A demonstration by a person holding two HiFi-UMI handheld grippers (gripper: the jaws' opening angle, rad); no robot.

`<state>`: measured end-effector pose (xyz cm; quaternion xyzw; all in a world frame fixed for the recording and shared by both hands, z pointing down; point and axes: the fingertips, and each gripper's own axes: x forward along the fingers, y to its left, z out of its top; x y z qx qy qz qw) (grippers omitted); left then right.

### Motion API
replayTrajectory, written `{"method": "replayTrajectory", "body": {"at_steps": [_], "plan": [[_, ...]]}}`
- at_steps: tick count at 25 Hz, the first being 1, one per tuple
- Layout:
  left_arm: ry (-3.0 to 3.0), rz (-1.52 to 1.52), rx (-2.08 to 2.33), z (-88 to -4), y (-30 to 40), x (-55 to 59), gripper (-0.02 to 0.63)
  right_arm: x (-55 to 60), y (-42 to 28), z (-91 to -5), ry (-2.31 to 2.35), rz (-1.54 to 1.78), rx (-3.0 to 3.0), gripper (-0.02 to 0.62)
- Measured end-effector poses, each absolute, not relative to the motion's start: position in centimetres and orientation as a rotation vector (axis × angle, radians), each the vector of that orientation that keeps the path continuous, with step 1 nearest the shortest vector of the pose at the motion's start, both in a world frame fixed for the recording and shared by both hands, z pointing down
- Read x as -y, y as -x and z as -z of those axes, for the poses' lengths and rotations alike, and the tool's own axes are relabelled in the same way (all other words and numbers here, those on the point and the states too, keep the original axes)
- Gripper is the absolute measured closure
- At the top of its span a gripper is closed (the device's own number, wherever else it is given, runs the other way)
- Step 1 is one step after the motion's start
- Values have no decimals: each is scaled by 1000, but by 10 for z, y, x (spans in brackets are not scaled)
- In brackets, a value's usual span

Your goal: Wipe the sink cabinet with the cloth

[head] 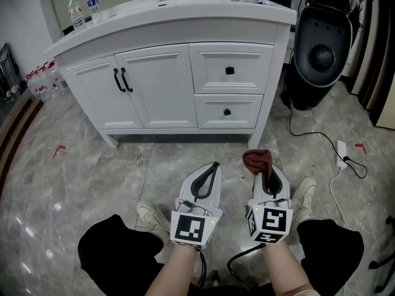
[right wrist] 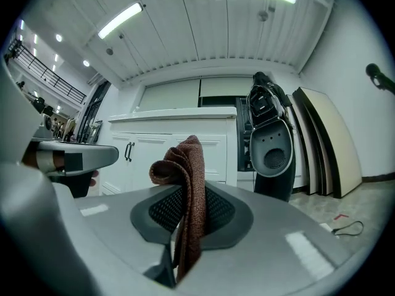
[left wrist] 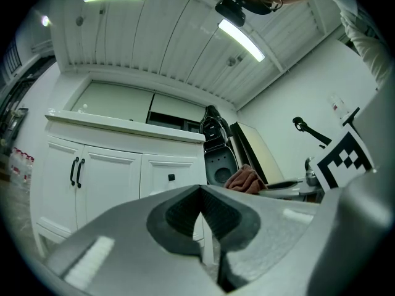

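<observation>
A white sink cabinet (head: 166,73) with two black-handled doors and two drawers stands ahead. The crumpled rust-brown cloth (head: 257,160) is pinched in the jaws of the right gripper (head: 266,175), well short of the cabinet, and beside it the left gripper (head: 211,170) has its jaws together on nothing. Grey marbled floor (head: 74,184) lies between; a tall black appliance (head: 321,48) stands by the cabinet's right end, a white power strip (head: 342,153) lies nearby, and two water bottles (head: 76,12) sit on the countertop's left.
</observation>
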<state>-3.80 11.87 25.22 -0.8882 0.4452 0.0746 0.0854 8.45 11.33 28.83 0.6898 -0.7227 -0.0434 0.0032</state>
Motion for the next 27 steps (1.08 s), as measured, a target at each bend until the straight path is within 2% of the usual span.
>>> {"method": "replayTrajectory", "body": {"at_steps": [27], "plan": [[2672,-179,-1308,-262,31,-116,606,-114,-83,-288,-2174,59,2303,514]]}}
